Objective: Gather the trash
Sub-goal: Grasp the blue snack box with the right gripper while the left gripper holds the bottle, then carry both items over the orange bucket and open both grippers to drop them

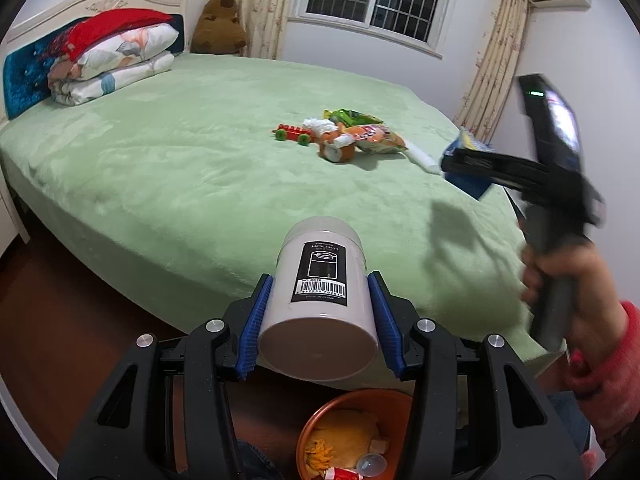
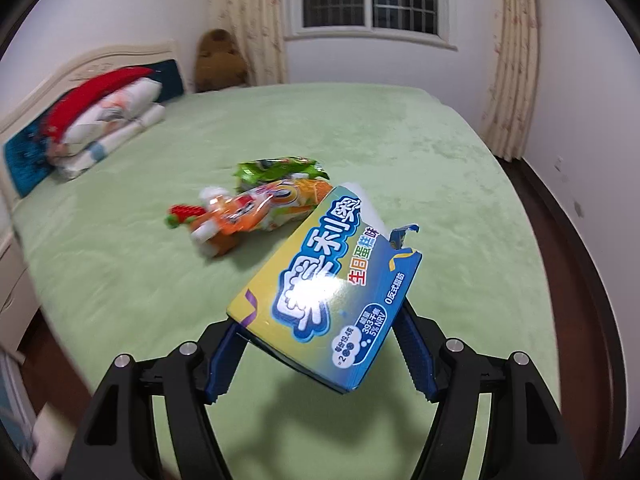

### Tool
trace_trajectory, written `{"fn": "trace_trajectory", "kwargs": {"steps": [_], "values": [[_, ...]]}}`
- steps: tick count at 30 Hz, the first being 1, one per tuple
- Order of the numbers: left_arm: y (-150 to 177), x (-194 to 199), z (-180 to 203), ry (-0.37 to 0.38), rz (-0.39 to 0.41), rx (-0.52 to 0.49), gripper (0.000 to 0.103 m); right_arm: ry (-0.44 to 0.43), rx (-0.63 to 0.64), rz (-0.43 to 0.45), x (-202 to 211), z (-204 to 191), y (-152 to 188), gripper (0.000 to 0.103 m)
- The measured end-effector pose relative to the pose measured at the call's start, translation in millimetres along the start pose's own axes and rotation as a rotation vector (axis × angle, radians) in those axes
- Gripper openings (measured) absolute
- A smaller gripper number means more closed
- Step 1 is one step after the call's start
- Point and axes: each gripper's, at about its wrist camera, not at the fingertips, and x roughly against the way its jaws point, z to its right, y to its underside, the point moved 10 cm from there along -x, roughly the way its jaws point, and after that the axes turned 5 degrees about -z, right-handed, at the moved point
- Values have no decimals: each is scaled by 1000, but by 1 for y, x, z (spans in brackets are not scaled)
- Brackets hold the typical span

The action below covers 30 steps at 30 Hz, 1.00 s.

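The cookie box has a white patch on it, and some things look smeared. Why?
Right wrist view: ceiling-light glare whitens the cookie box; the snack bags are motion-blurred. Left wrist view: the toothpick holder is sharp, the right gripper smeared; fisheye curves the bed.

Overhead lamplight, fisheye-warped edges, motion blur, glare.
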Motion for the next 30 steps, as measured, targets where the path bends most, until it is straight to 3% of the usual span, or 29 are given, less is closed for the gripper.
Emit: {"fn": "trace_trajectory", "kwargs": {"steps": [8, 15, 23, 30], "values": [[10, 4, 27, -17, -18, -42, 48, -64, 114, 72, 95, 15, 63, 68], [45, 2, 47, -26, -98, -117, 48, -100, 154, 53, 131, 28, 117, 68], [126, -28, 55, -26, -298, -143, 48, -148, 192, -78, 120, 28, 192, 68], [199, -74, 51, -46, -531, -90, 48, -208, 195, -296, 71, 18, 268, 68]]}}
